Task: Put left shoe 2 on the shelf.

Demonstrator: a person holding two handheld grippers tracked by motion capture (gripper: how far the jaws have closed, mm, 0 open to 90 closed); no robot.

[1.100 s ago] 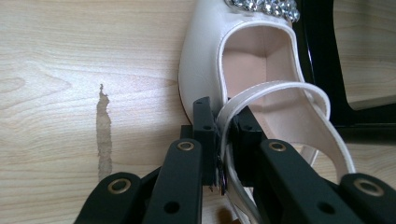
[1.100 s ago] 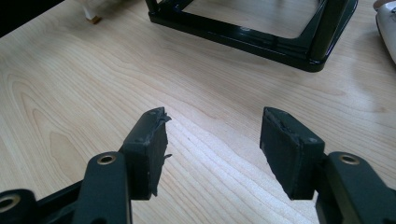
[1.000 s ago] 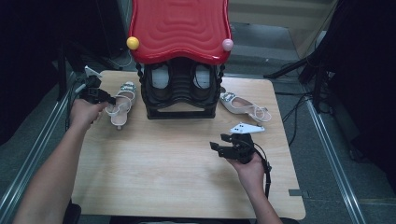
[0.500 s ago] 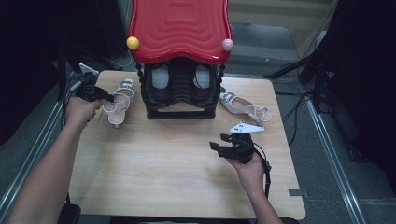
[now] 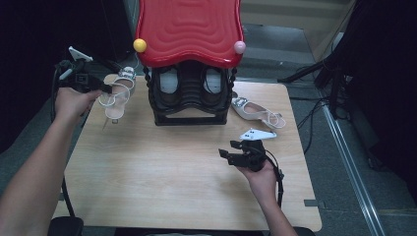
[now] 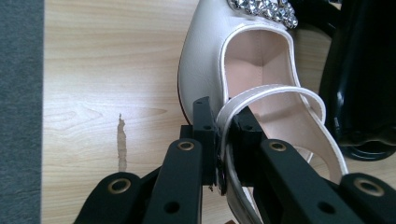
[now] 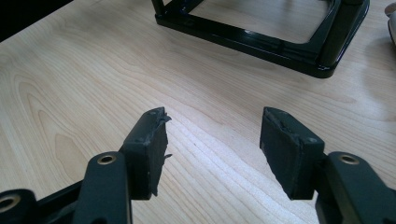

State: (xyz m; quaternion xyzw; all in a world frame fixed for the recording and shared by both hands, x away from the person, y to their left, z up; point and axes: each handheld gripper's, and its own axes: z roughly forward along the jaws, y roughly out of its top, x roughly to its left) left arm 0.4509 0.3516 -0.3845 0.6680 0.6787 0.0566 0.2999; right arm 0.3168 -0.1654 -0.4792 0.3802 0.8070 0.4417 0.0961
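A white heeled shoe with a jewelled toe hangs above the table's far left, lifted off the wood. My left gripper is shut on its ankle strap and side wall; in the left gripper view the strap runs between the two black pads of my left gripper. The matching white shoe lies on the table to the right of the black shoe rack. Near the table's right middle, my right gripper rests open; the right gripper view shows bare wood between the pads of my right gripper.
The rack carries a red wavy top with a yellow knob and a pink knob, and holds white shoes inside. The rack's black base frame lies ahead of my right gripper. Cables trail off the table's right side.
My left gripper has risen and drawn left with the white shoe, which has come up off the table. The right hand has stayed where it was.
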